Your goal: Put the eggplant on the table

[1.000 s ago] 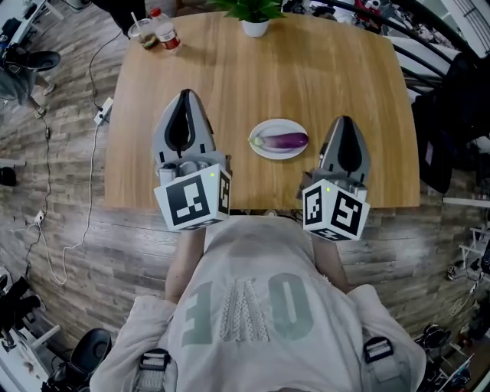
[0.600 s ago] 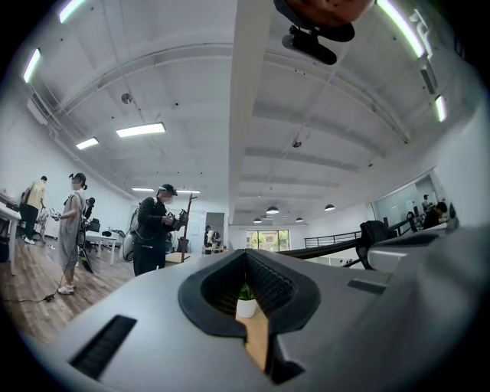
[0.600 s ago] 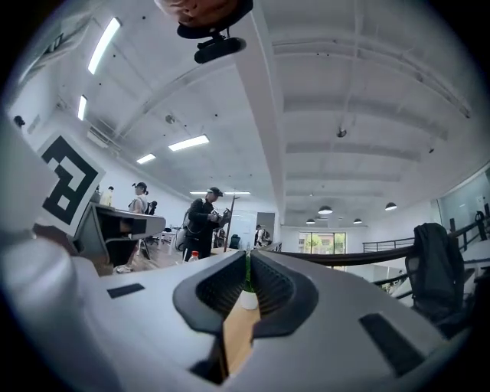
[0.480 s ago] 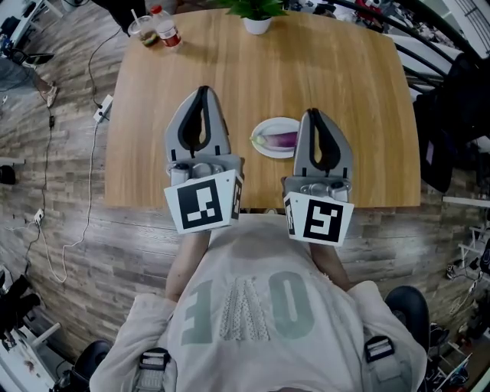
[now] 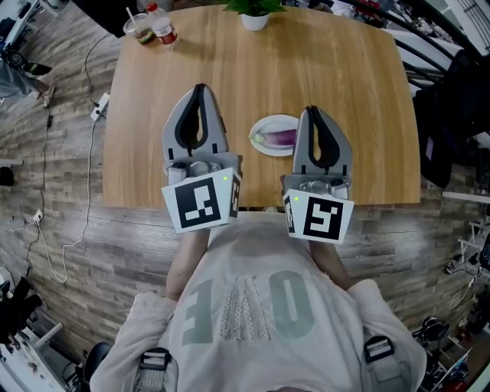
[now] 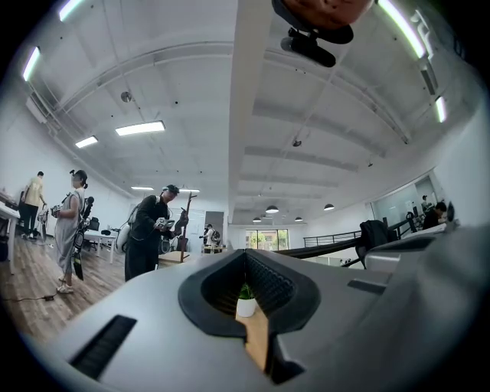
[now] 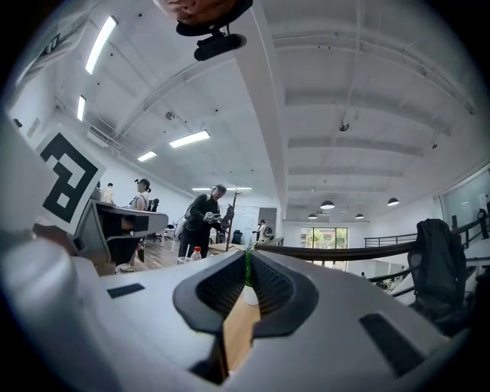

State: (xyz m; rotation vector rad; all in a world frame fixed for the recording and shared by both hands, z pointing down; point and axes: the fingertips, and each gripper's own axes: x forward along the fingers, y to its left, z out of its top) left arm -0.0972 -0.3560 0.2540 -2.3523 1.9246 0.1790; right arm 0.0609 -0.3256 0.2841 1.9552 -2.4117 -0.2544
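A purple eggplant (image 5: pixel 280 138) lies on a small white plate (image 5: pixel 267 125) near the middle of the wooden table (image 5: pixel 321 69). My right gripper (image 5: pixel 310 113) is shut and holds nothing; it hangs just right of the plate and hides the plate's right edge. My left gripper (image 5: pixel 200 89) hovers left of the plate, shut and holding nothing. In the left gripper view the left gripper (image 6: pixel 245 259) has its jaws met at the tips. The right gripper (image 7: pixel 249 256) shows the same in the right gripper view. Neither gripper view shows the eggplant.
A potted plant (image 5: pixel 255 15) stands at the table's far edge, also seen between the jaws as a white pot (image 6: pixel 245 307). A drink cup (image 5: pixel 138 29) and a bottle (image 5: pixel 162 31) stand at the far left corner. Cables (image 5: pixel 47 191) trail on the floor at left.
Both grippers have moved forward over the table. The right one shifted left and now covers the plate's right edge. The eggplant has not moved.
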